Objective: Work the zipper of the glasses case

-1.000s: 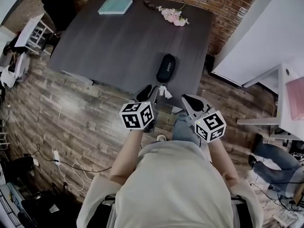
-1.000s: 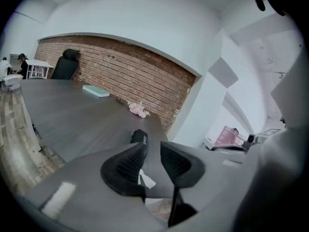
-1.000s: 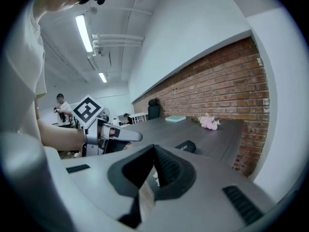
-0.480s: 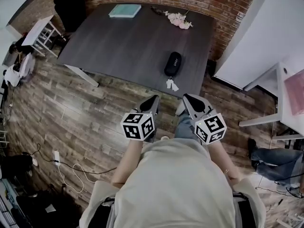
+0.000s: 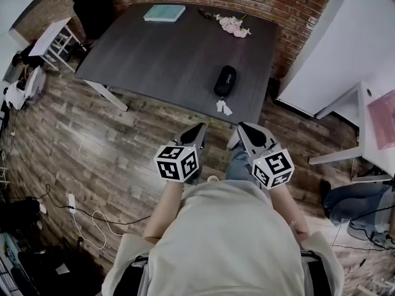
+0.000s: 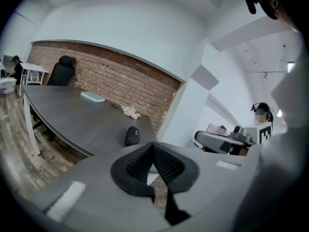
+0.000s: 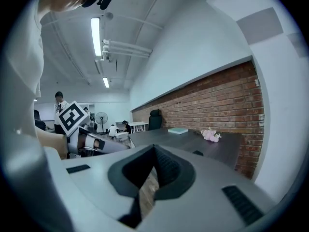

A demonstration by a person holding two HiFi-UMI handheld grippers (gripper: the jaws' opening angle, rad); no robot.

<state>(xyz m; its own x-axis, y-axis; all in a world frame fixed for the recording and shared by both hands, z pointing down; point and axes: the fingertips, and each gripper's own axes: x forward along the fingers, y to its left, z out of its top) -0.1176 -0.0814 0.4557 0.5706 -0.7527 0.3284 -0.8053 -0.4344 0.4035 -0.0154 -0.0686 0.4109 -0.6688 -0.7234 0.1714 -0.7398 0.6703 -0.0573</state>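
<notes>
A black glasses case (image 5: 225, 81) lies near the front right edge of the dark grey table (image 5: 166, 54), with white tags (image 5: 223, 107) trailing from its near end. It also shows small in the left gripper view, as the glasses case (image 6: 132, 136) beyond the jaws. My left gripper (image 5: 199, 130) is held close to the person's body, well short of the table, jaws shut with nothing between them. My right gripper (image 5: 242, 130) sits beside it, also shut and empty. In the gripper views, the left gripper (image 6: 153, 147) and right gripper (image 7: 154, 151) show their pads meeting.
A teal book (image 5: 164, 12) and pink flowers (image 5: 233, 25) lie at the table's far side. A black chair (image 5: 94, 6) stands at the far left corner. White desks (image 5: 364, 128) are on the right, and cables (image 5: 80, 211) lie on the wooden floor.
Both grippers have drawn back from the table edge towards the body. The left gripper's jaws have shut. The case stays where it was.
</notes>
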